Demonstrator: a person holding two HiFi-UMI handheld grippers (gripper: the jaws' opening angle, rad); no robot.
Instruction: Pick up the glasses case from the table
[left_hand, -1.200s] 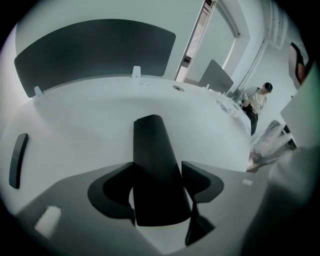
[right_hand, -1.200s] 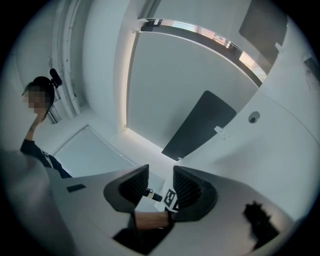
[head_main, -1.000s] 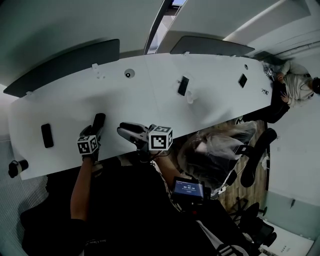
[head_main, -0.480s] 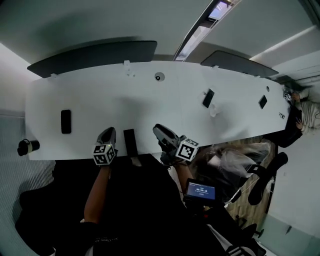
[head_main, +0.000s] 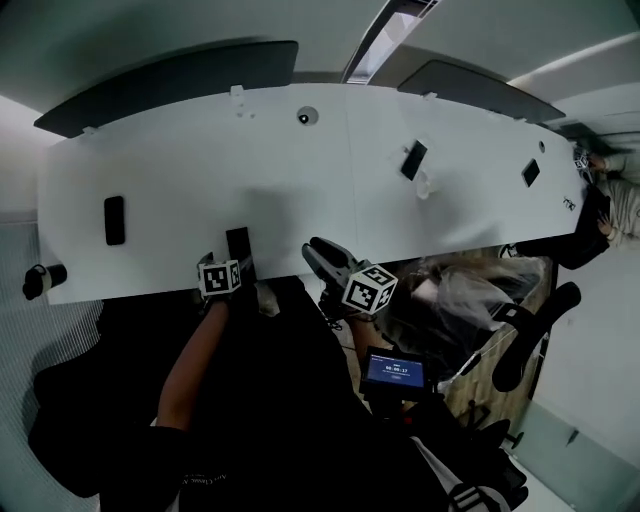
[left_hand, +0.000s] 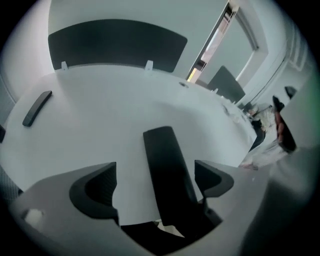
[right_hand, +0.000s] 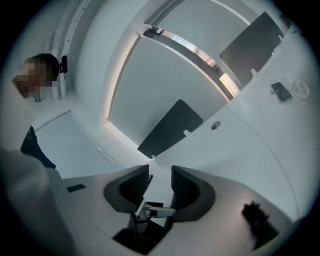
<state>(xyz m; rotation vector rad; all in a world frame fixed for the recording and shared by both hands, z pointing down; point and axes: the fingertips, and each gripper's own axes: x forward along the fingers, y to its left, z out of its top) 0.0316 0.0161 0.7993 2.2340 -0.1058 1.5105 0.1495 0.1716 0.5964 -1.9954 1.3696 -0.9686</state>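
Matt and smooth on the oblong black glasses case (left_hand: 167, 170); smooth, with a faint sheen, on the long white table (head_main: 200, 180).

No legible text — screen (head_main: 391, 371) digits too small (blurred).

**Setting:** office meeting room.

**Evidence:**
- One long white table (head_main: 300, 180), running ahead of the right gripper (head_main: 316, 250) and well out to both its sides.
- Dark screen panels (head_main: 170, 85), clipped upright along the table's far edge, beyond the gripper.
- Linear ceiling light (head_main: 385, 30), further out again.
- Round fitting (head_main: 304, 117) set in the tabletop, straight ahead of the gripper.
- Flat dark phone-like slabs (head_main: 413, 160), lying ahead and to the gripper's right.
- Black swivel chair (head_main: 530, 335), off the table on the gripper's right.
- Seated person (head_main: 612, 195), at the table's far right end.
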